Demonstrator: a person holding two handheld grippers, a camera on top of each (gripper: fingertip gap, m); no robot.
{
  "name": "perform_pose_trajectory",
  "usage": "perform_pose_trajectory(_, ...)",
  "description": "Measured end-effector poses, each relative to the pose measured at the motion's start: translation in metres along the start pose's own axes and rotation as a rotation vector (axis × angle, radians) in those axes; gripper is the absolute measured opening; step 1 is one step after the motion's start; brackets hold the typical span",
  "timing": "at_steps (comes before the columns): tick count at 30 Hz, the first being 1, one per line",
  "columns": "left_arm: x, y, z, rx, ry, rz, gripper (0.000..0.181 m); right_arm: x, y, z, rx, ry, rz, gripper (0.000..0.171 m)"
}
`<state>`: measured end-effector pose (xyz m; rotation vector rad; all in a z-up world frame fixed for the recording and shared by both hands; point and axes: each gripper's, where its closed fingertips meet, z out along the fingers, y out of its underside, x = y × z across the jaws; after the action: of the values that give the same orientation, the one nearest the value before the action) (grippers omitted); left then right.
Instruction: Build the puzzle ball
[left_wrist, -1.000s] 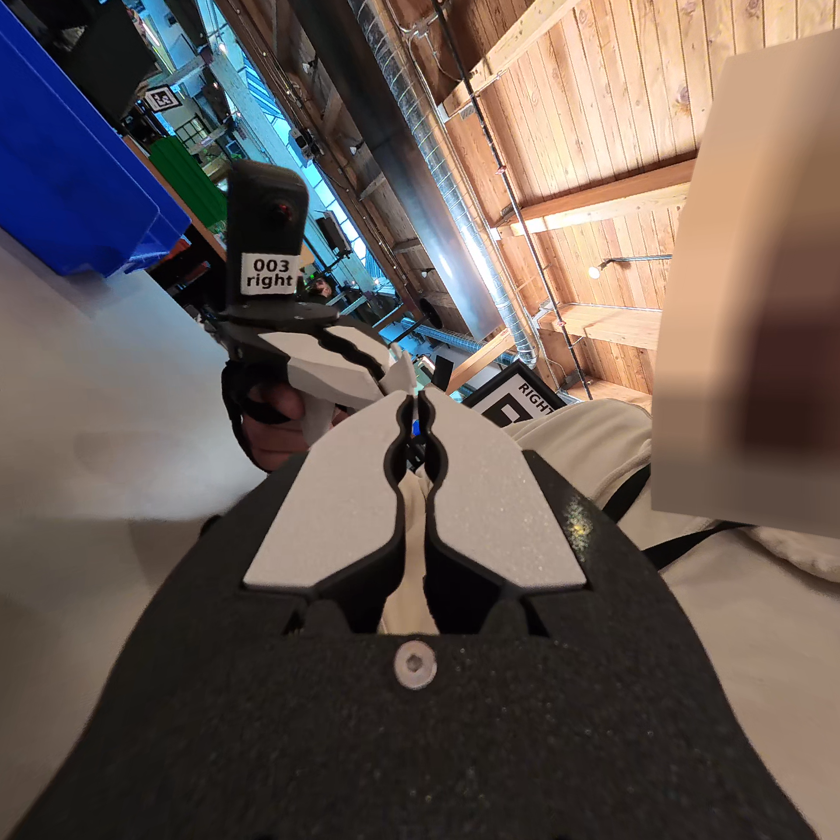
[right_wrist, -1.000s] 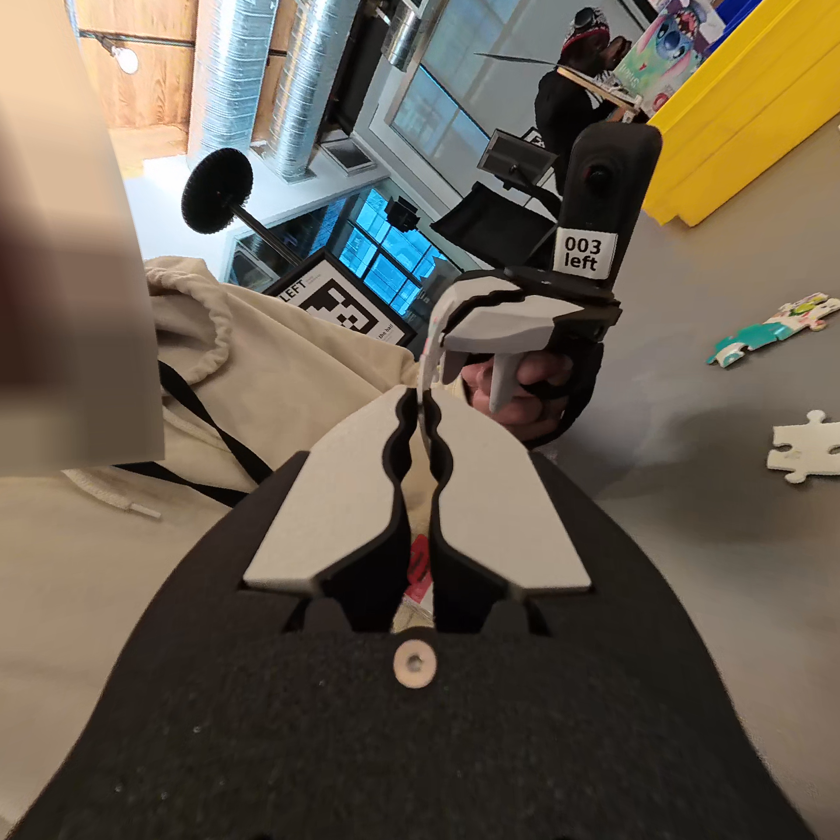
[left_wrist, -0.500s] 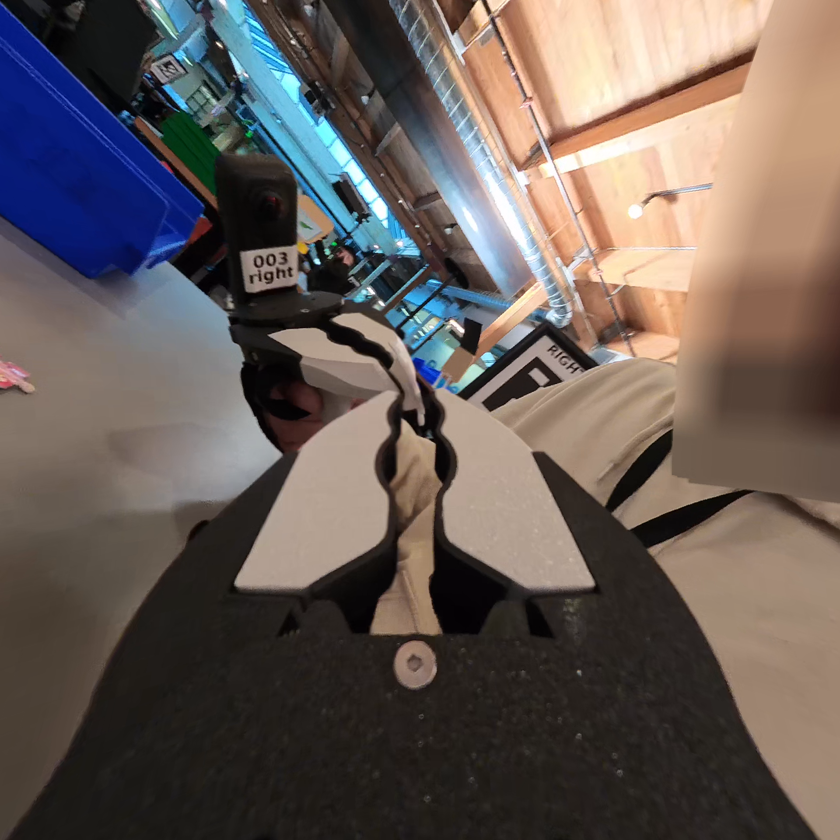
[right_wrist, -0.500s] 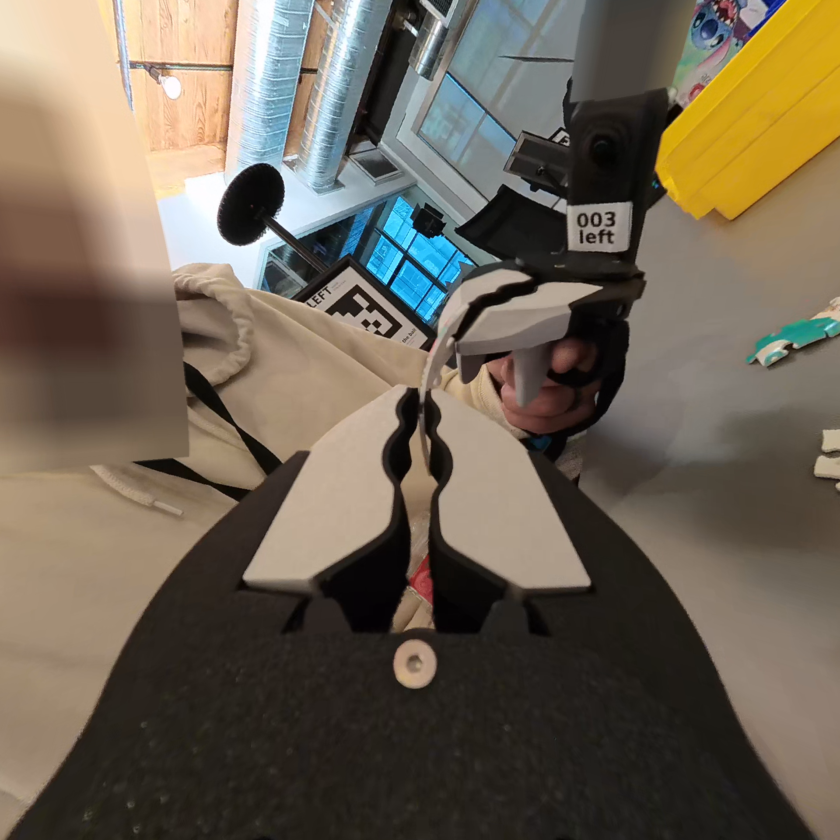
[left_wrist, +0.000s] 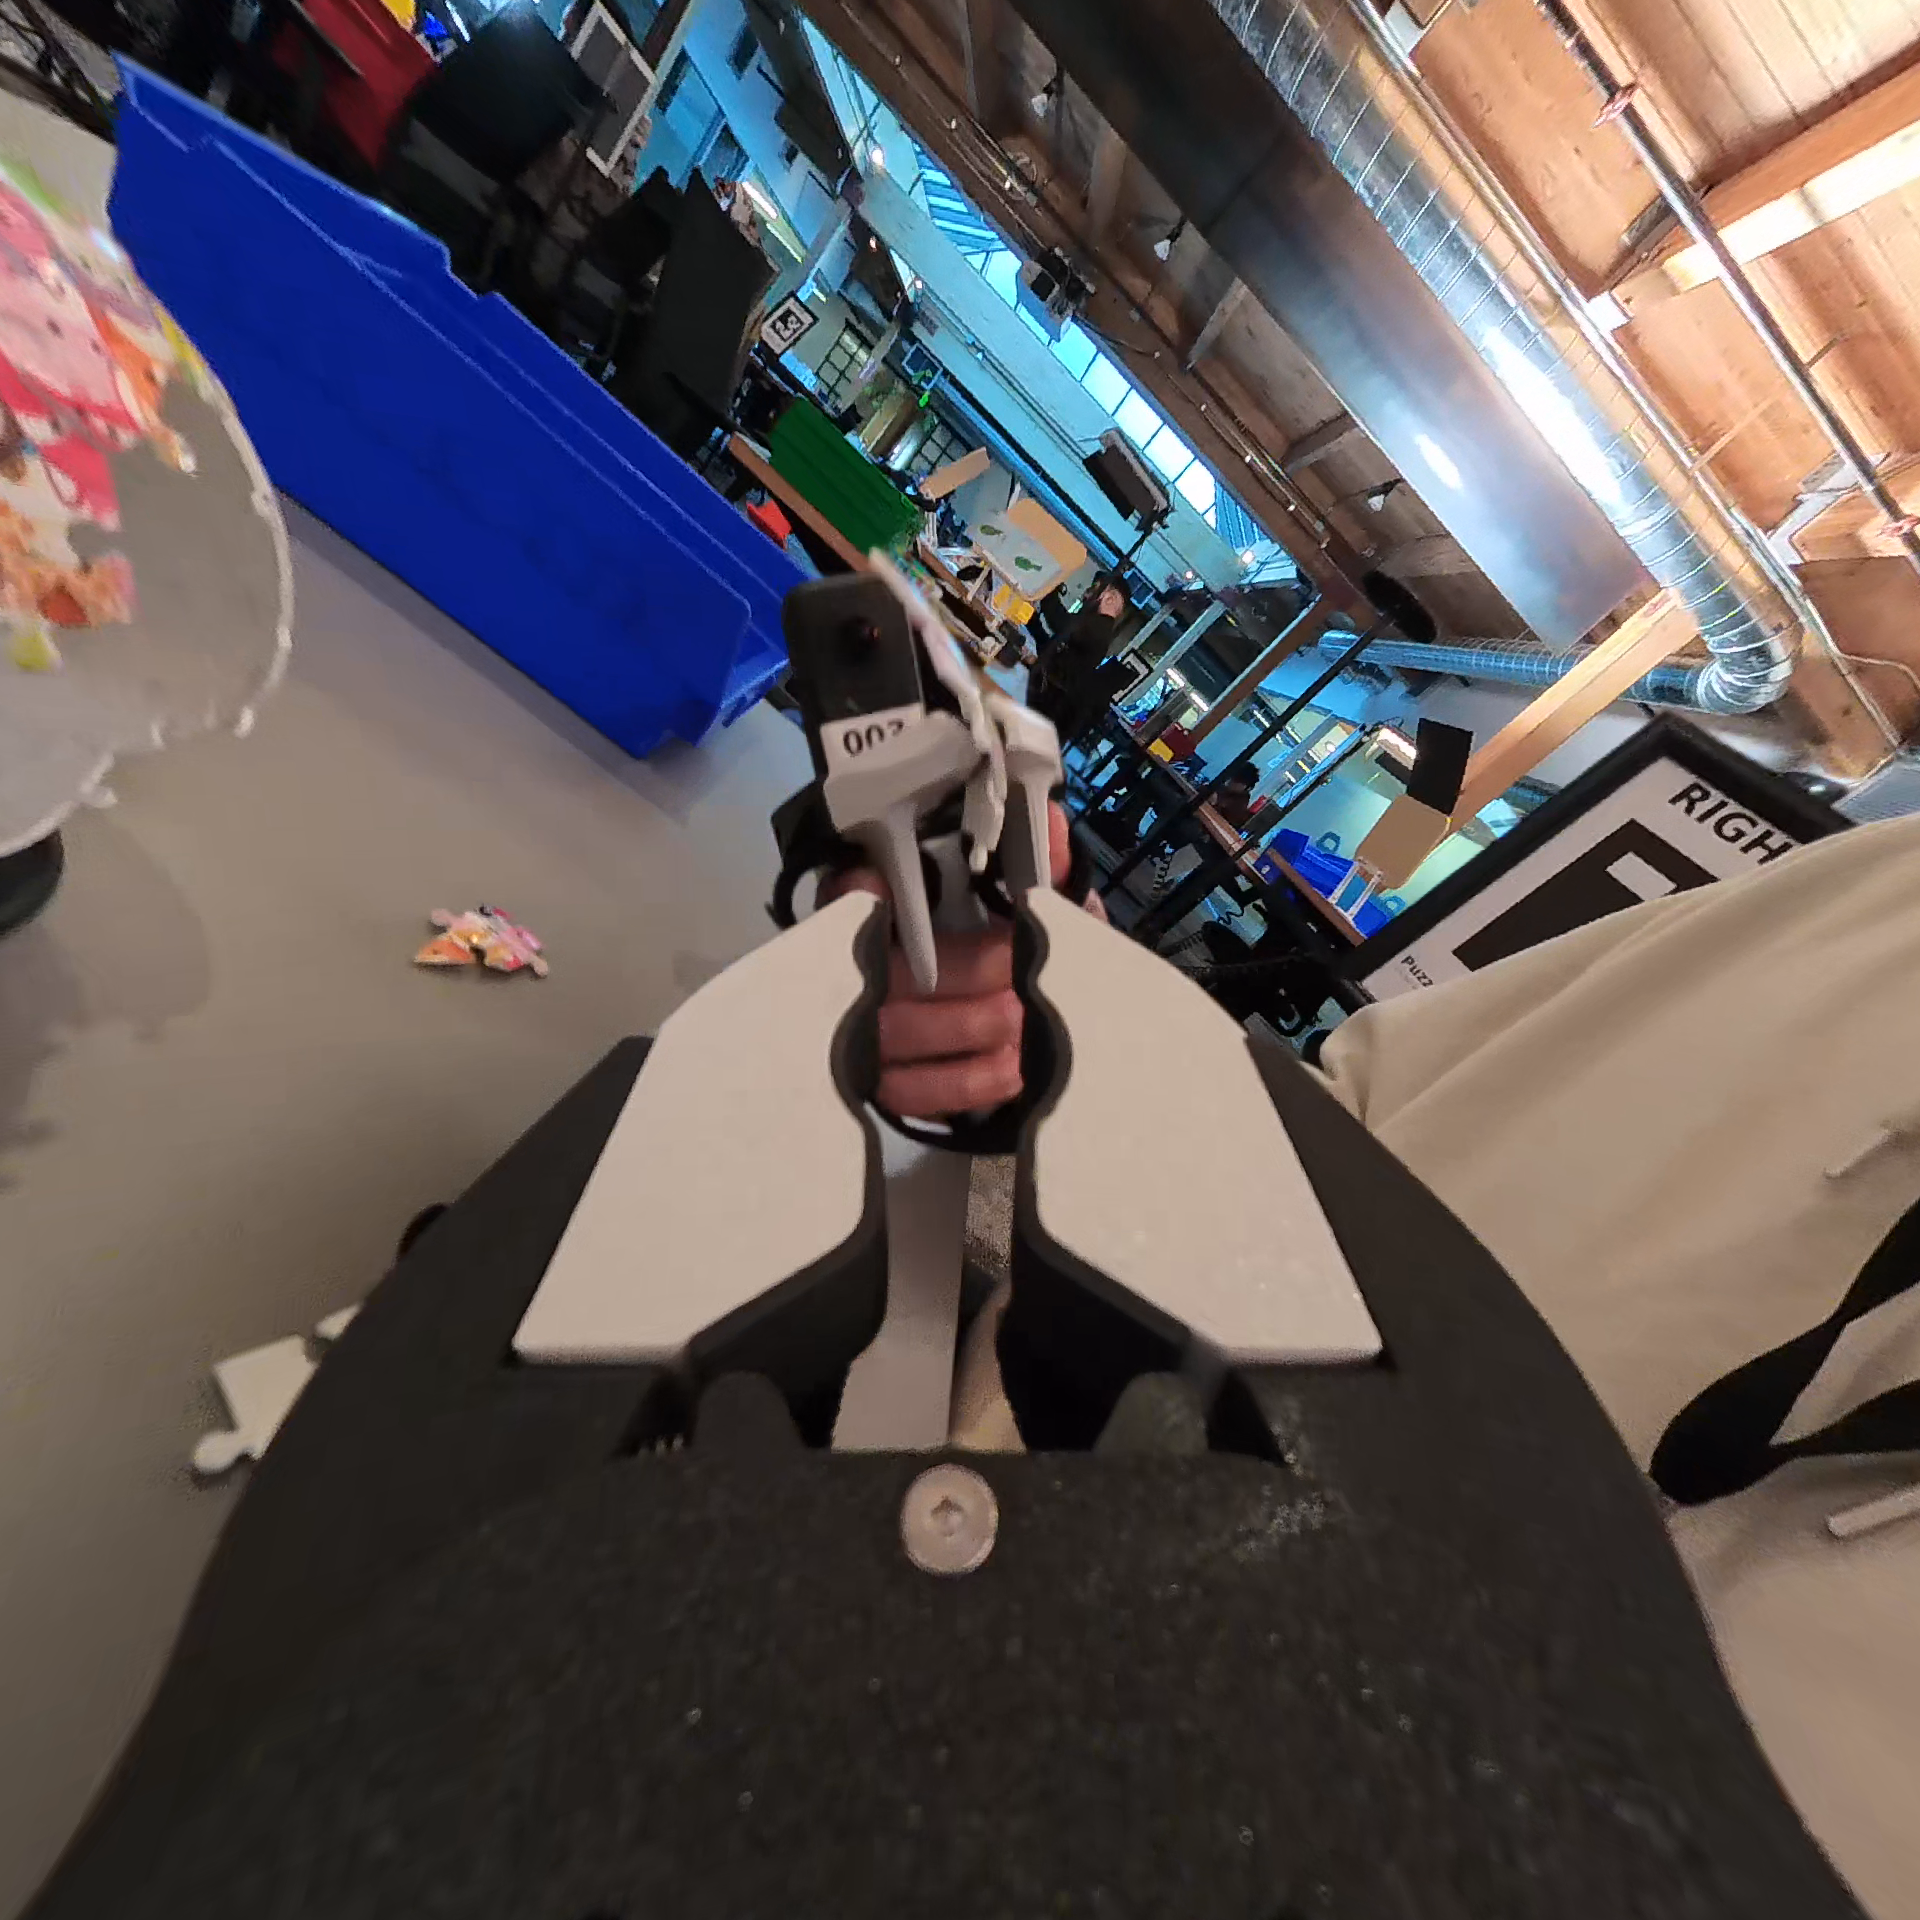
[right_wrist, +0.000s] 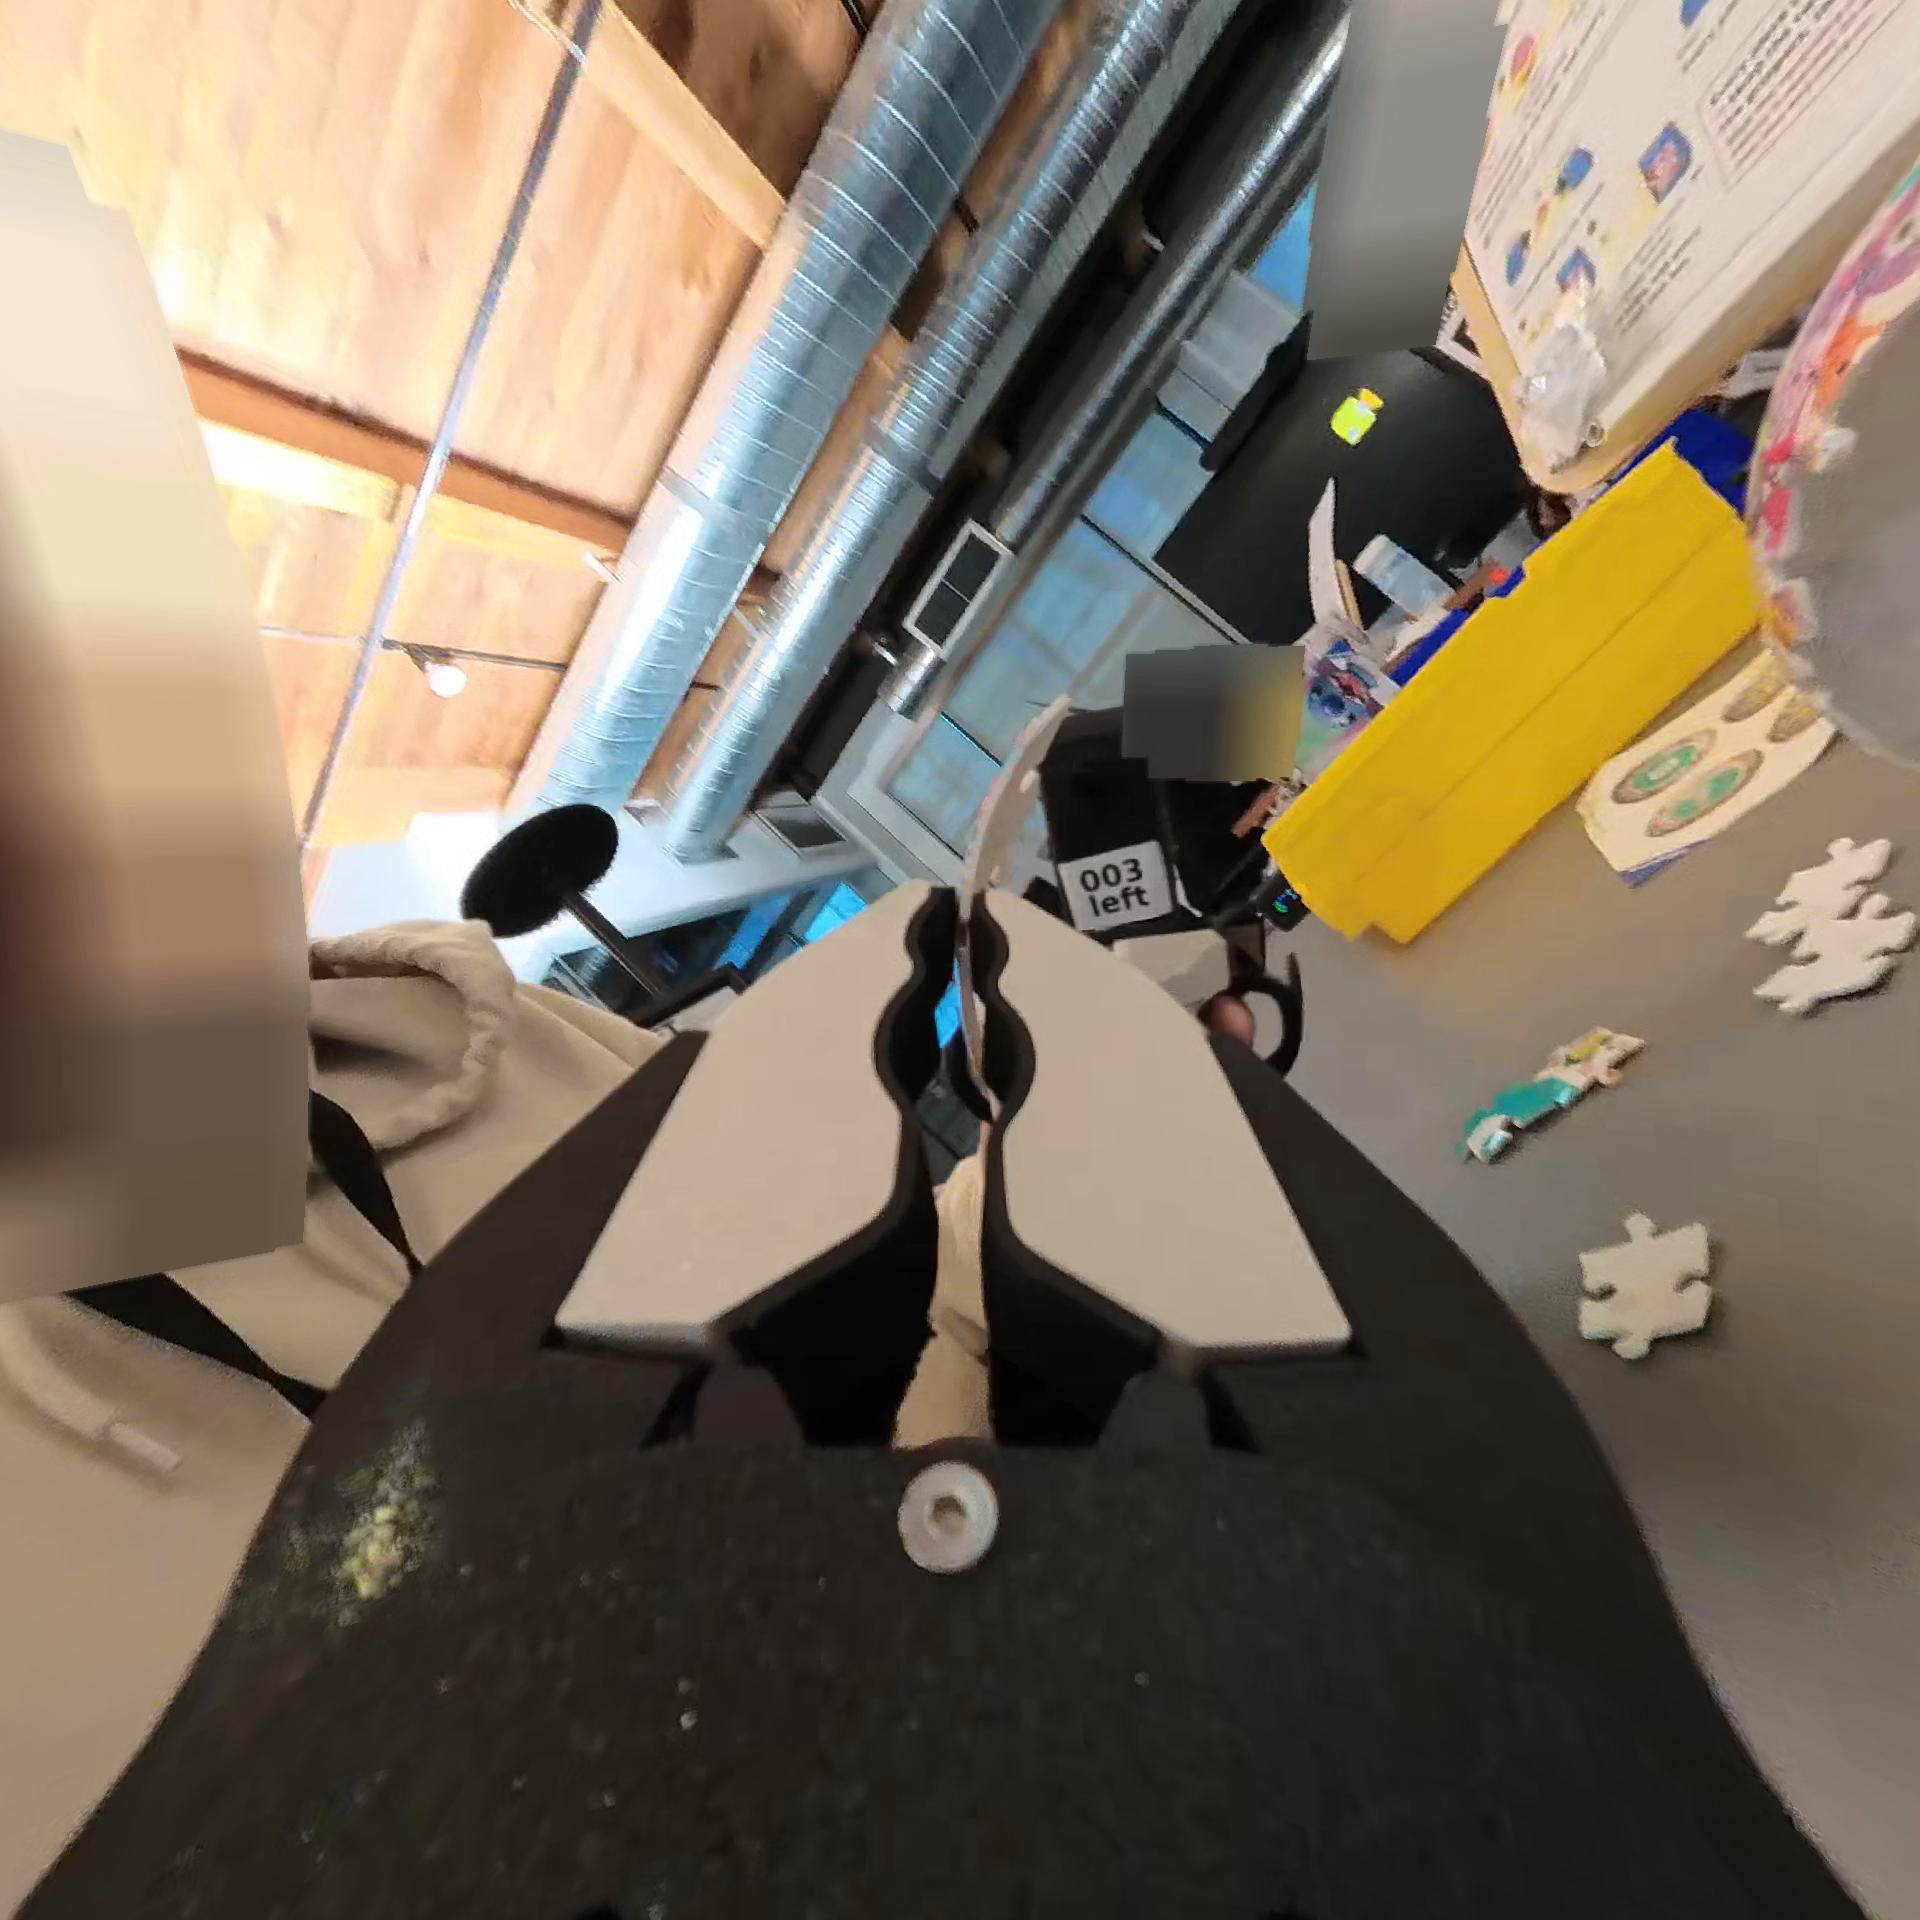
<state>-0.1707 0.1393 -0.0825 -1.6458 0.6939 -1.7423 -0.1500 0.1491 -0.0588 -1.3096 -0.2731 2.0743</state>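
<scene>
My right gripper (right_wrist: 961, 904) is shut on a thin curved puzzle piece (right_wrist: 1003, 821), seen edge-on and sticking up past the fingertips. It also shows in the left wrist view (left_wrist: 935, 769), held in a hand, with the piece (left_wrist: 961, 665) in it. My left gripper (left_wrist: 951, 935) is open and empty, facing the right gripper from just below. It is partly hidden behind the right fingers in the right wrist view (right_wrist: 1184, 951). The partly built colourful puzzle ball (left_wrist: 94, 436) stands at the far left; its edge shows at the upper right of the right wrist view (right_wrist: 1860, 343).
Loose pieces lie on the grey table: a pink-orange one (left_wrist: 483, 940), white ones (left_wrist: 260, 1403) (right_wrist: 1834, 925) (right_wrist: 1647, 1283) and a teal one (right_wrist: 1548, 1091). A blue bin (left_wrist: 436, 436), a yellow bin (right_wrist: 1507, 727) and a printed sheet (right_wrist: 1704, 800) stand behind. The person's cream hoodie (left_wrist: 1558, 1143) is close. The grippers are tip to tip, or close to it.
My left gripper was shut on the piece together with the right one; it has opened, let go and drawn back. The right gripper keeps the piece. Both views have swung towards the table.
</scene>
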Motion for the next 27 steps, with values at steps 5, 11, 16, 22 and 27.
perform_pose_trajectory(5,0.004,-0.022,-0.002,0.008,0.022,0.036,0.021,0.001,0.015,0.009,-0.088,0.003,-0.032,0.002)
perform_pose_trajectory(11,0.013,-0.029,-0.008,-0.030,0.063,0.038,0.021,0.004,0.028,0.008,-0.206,0.052,-0.097,0.002)
perform_pose_trajectory(16,0.020,-0.006,-0.009,-0.190,0.122,0.024,0.021,0.000,0.053,0.000,-0.457,0.075,-0.178,0.002)
perform_pose_trajectory(22,0.022,0.036,-0.010,-0.444,0.169,0.026,0.022,0.001,0.075,-0.015,-0.768,0.098,-0.154,0.003)
perform_pose_trajectory(27,0.023,0.048,-0.009,-0.527,0.166,0.079,0.009,0.004,0.082,-0.021,-0.955,0.100,-0.141,0.002)
